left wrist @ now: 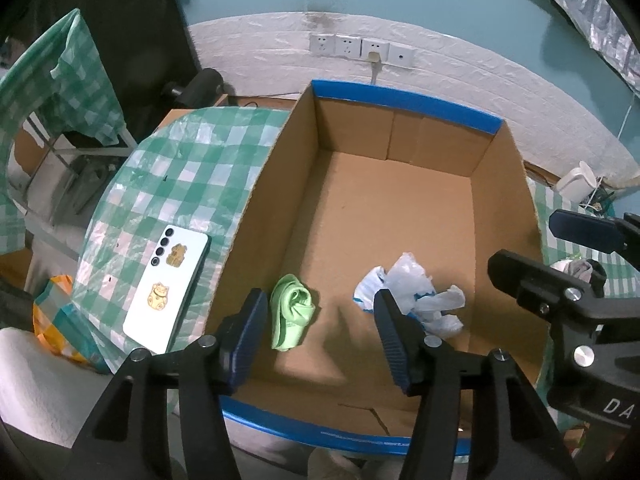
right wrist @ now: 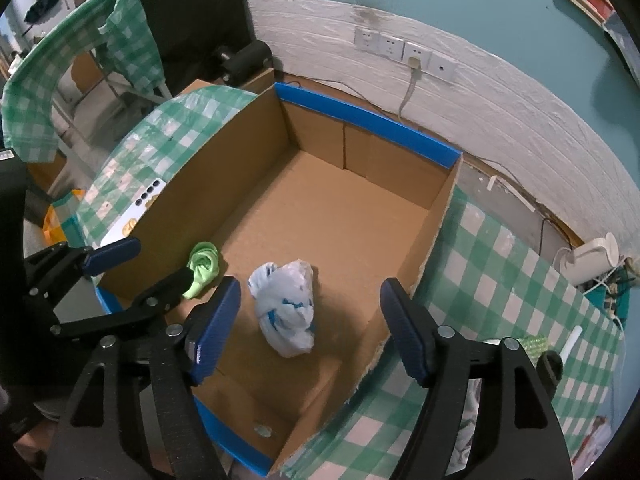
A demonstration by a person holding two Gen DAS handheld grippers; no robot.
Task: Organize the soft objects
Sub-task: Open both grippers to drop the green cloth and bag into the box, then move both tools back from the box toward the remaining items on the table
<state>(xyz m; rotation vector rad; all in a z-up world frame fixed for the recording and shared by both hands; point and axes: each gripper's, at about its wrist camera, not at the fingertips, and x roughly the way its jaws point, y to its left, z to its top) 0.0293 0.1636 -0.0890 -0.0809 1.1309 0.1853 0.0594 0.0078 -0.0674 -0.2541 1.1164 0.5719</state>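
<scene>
so, box: an open cardboard box [left wrist: 400, 216] with blue tape on its near and far rims sits on the table [left wrist: 180, 168], which wears a green and white checked cover; the box takes up the middle of the table and reaches toward the wall edge.
green cloth: a small rolled green cloth [left wrist: 291, 312] lies on the box floor, in the near left corner, close to the left wall of the box.
plastic bag: a crumpled white bag with blue print [left wrist: 412, 292] lies on the box floor near the front, toward the right side, well apart from the green cloth.
left claw: the left claw [left wrist: 320, 332] hangs over the near part of the box, pointing steeply down; its jaws stand partly apart with nothing pressed between them, the green cloth lying loose below the gap.
right claw: the right claw [right wrist: 310, 320] hangs over the near right part of the box, jaws wide; the plastic bag lies on the floor below the gap, untouched by the pads.
phone: a white phone [left wrist: 168, 284] with two gold cat stickers lies face down on the table, just left of the box.
kettle: a white kettle [right wrist: 592, 256] stands by the table's far right corner.
sockets: a row of wall sockets [left wrist: 360, 49] sits above the far edge.
</scene>
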